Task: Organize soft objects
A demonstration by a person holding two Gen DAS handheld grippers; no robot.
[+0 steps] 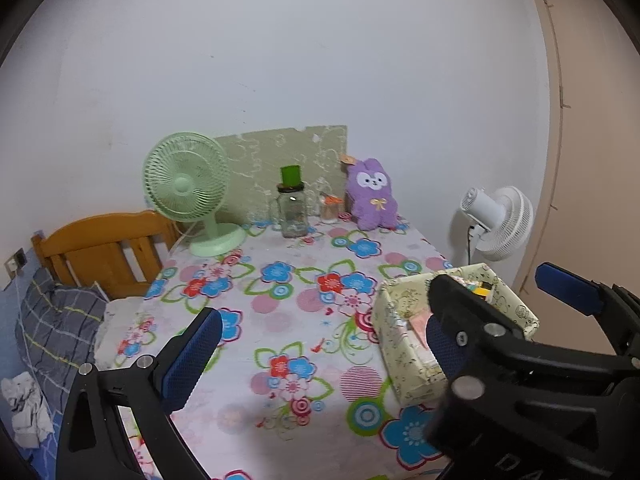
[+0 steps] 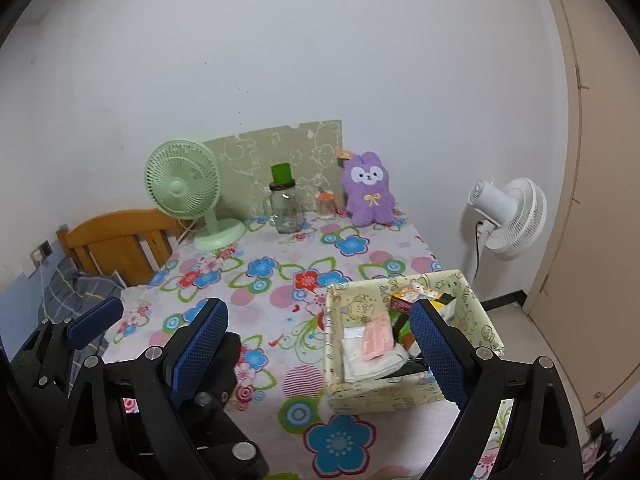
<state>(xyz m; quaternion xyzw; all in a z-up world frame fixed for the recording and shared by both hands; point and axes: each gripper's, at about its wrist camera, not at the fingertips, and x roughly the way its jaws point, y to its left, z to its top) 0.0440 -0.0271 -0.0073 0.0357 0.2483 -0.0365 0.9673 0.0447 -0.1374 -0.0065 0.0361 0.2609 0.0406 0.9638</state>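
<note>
A purple plush rabbit [image 1: 370, 196] sits upright at the far edge of the flowered table [image 1: 280, 292], against a green board; it also shows in the right wrist view [image 2: 368, 190]. A pale patterned box [image 2: 412, 336] at the table's right holds white cloths, a pink packet and small packages; it also shows in the left wrist view [image 1: 404, 344]. My left gripper [image 1: 316, 356] is open and empty above the table's near middle. My right gripper [image 2: 320, 352] is open and empty, its right finger [image 2: 436, 352] over the box.
A green desk fan [image 1: 188, 192], a glass jar with a green lid [image 1: 292, 208] and a small jar [image 1: 330, 210] stand at the far edge. A white fan [image 1: 500, 224] stands right of the table. A wooden headboard [image 1: 100, 248] and a plaid pillow [image 1: 56, 328] are left.
</note>
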